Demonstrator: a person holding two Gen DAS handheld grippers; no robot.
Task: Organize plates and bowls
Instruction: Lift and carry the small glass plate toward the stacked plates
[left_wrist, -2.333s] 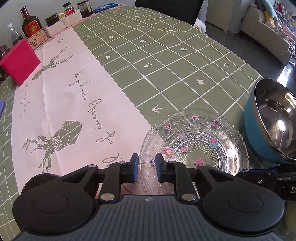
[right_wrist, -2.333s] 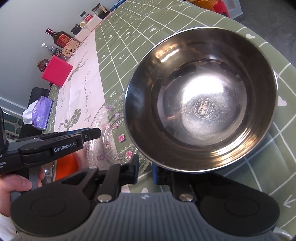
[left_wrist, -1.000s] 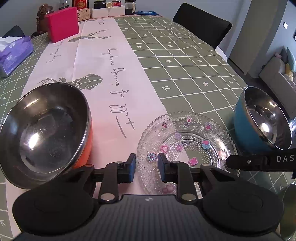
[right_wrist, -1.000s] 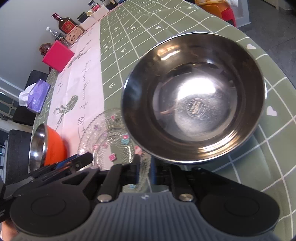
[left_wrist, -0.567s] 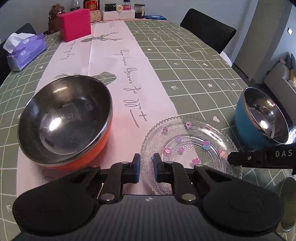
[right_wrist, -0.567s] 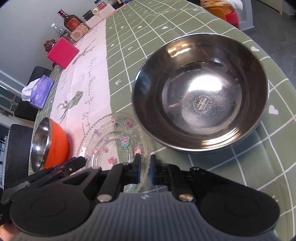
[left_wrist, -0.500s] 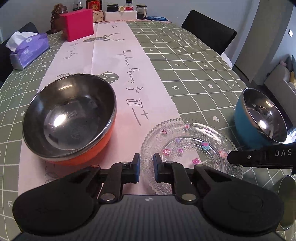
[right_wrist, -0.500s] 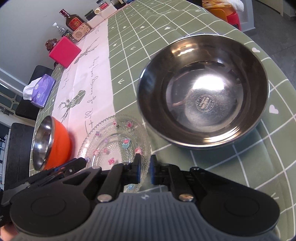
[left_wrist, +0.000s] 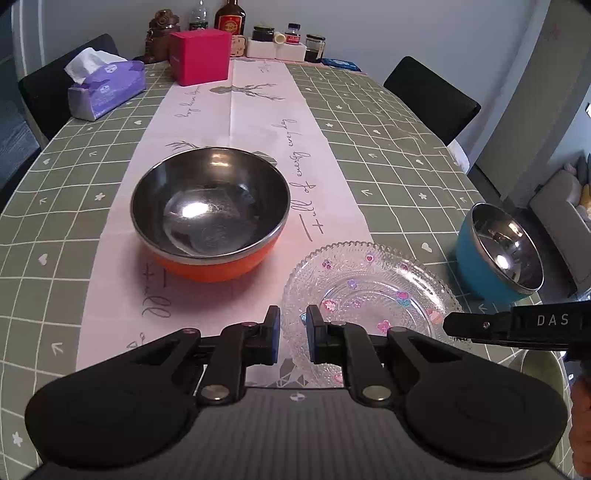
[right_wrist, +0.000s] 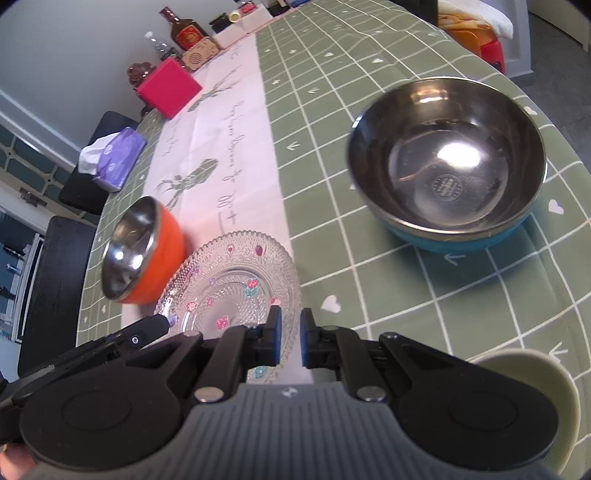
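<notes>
An orange bowl (left_wrist: 210, 214) with a steel inside stands on the pink runner. To its right a clear glass plate (left_wrist: 369, 291) with small coloured motifs lies flat on the table. A blue bowl (left_wrist: 495, 254) stands further right. My left gripper (left_wrist: 293, 326) hovers over the plate's near-left rim, its jaws almost together with nothing between them. In the right wrist view my right gripper (right_wrist: 290, 321) is shut and empty over the glass plate's (right_wrist: 229, 288) near-right rim. The blue bowl (right_wrist: 447, 162) is ahead to its right and the orange bowl (right_wrist: 144, 251) to the left.
A purple tissue pack (left_wrist: 105, 86), a pink box (left_wrist: 201, 55) and bottles and jars line the far end of the green checked tablecloth (left_wrist: 388, 155). Black chairs (left_wrist: 432, 96) stand around the table. A pale rounded dish (right_wrist: 535, 384) sits at the near right edge.
Both grippers have drawn back and up from the dishes, so the plate and both bowls look smaller. The left jaws have narrowed a little. The dishes stay where they were.
</notes>
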